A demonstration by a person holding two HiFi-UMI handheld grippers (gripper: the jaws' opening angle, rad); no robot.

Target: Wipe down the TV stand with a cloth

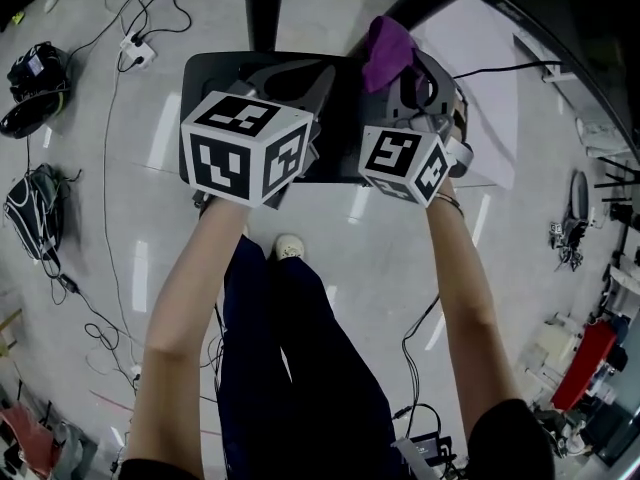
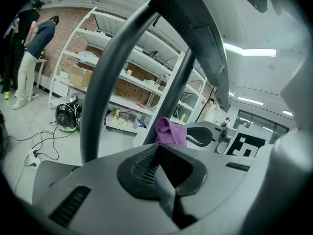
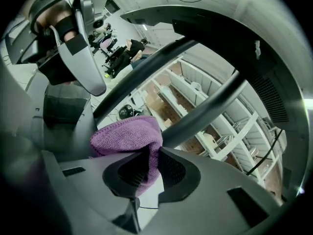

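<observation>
The TV stand's dark base plate (image 1: 215, 73) lies on the floor below me, and its black poles (image 1: 265, 3) rise toward the camera. A purple cloth (image 1: 386, 48) hangs bunched from my right gripper (image 1: 398, 73), which is shut on it above the base's right end. In the right gripper view the cloth (image 3: 126, 133) is pinched between the jaws of that gripper (image 3: 149, 168), with a stand pole (image 3: 161, 67) just beyond. My left gripper (image 1: 288, 83) hovers over the base's middle. The left gripper (image 2: 159, 168) is shut on nothing, and its view shows the cloth (image 2: 170, 131) to its right.
Cables and a power strip (image 1: 135, 53) trail over the floor at left, beside dark bags (image 1: 35, 208). A white panel (image 1: 480, 78) lies right of the base. Shelving (image 2: 137, 62) and standing people (image 2: 29, 38) are farther off. My shoe (image 1: 288, 246) is near the base's front edge.
</observation>
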